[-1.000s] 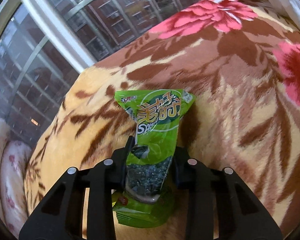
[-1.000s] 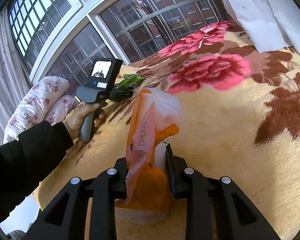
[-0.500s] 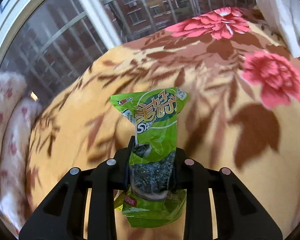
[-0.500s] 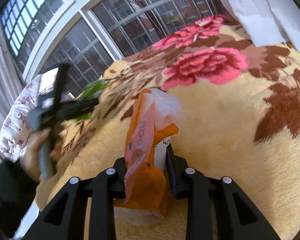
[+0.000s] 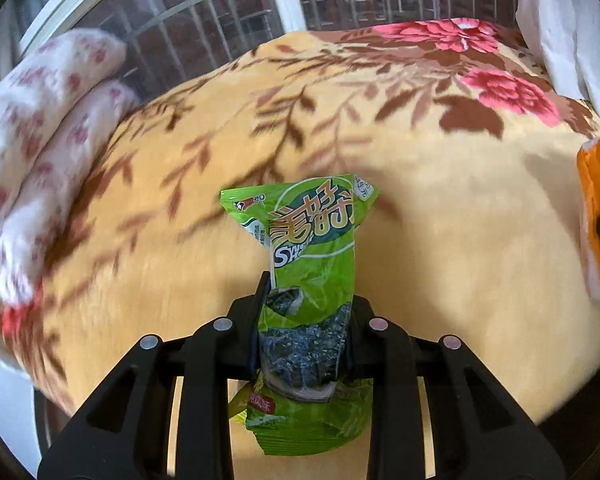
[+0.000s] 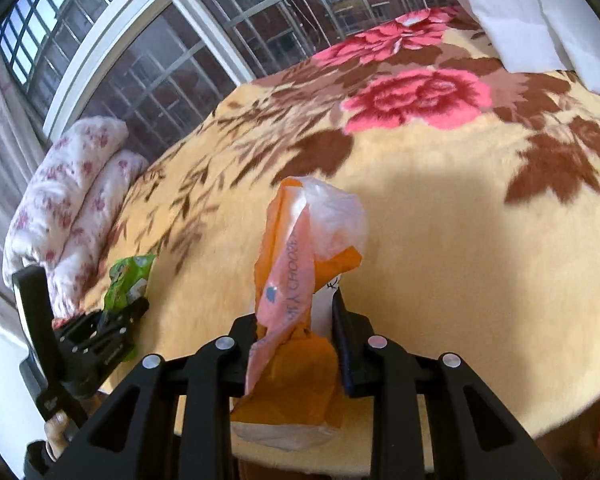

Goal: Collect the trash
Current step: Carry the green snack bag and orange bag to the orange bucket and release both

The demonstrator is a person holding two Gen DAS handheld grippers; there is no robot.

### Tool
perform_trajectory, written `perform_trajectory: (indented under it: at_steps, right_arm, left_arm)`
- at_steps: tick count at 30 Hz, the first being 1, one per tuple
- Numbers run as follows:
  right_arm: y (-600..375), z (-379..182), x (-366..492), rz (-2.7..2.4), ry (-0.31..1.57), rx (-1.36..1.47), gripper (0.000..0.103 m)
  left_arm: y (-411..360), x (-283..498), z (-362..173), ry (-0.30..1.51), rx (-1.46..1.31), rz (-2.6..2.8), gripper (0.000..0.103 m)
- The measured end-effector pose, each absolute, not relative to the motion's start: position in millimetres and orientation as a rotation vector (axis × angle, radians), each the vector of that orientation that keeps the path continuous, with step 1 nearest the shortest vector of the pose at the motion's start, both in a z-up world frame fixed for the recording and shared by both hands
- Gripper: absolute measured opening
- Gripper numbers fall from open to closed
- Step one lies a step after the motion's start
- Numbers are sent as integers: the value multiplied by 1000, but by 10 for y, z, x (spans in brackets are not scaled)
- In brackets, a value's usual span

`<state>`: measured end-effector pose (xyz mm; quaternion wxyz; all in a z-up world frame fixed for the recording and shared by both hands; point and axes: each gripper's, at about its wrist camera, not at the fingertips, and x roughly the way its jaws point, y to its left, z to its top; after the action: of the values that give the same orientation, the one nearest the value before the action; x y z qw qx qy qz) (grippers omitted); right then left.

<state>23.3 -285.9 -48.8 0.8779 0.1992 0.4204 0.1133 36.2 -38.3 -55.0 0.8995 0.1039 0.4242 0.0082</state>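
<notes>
The left gripper (image 5: 306, 320) has swung to the right since a moment ago, so the pillow (image 5: 40, 152) now fills the left of its view and the orange bag (image 5: 598, 224) peeks in at the right edge. The window (image 5: 228, 12) has slid up to the top. The right gripper (image 6: 300, 336) has hardly moved, and the left one now sits low at the left of its view, no longer up by the window.

The left jaws are pinching the green pack (image 5: 312, 280) around its middle. The pack stands up between them, with its top above the fingers and its bottom hanging below. It is held over the blanket (image 5: 440, 220), which is yellow with brown leaves and pink flowers.

The right jaws are pinching the orange bag (image 6: 300, 280). The bag sticks up tall between them, with a bit of clear white plastic at its top and a crumpled part below. It is also held over the blanket (image 6: 480, 240).

In the right view the left gripper (image 6: 120, 316) points toward the middle of the bed, with the green pack (image 6: 128, 280) poking out in front of it. A bit of the person's left hand (image 6: 58, 426) shows under the handle. The pillow (image 6: 68, 208) lies behind it, next to the window (image 6: 160, 60). A white cloth (image 6: 532, 12) hangs at the top right
</notes>
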Motion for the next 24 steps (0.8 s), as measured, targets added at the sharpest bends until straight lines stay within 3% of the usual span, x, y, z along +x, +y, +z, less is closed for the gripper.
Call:
perform_trajectory:
  at_steps: [6, 14, 24]
  right_arm:
    - [-2759, -460, -372, 301, 835, 376, 27]
    - [-2525, -625, -1036, 348, 785, 214, 27]
    - [-2253, -1010, -1521, 514, 862, -38, 27]
  left_arm:
    - [-314, -428, -512, 781, 160, -62, 27]
    - [-414, -904, -720, 784, 171, -79, 27]
    - [-337, -1249, -1132, 931, 218, -198, 27]
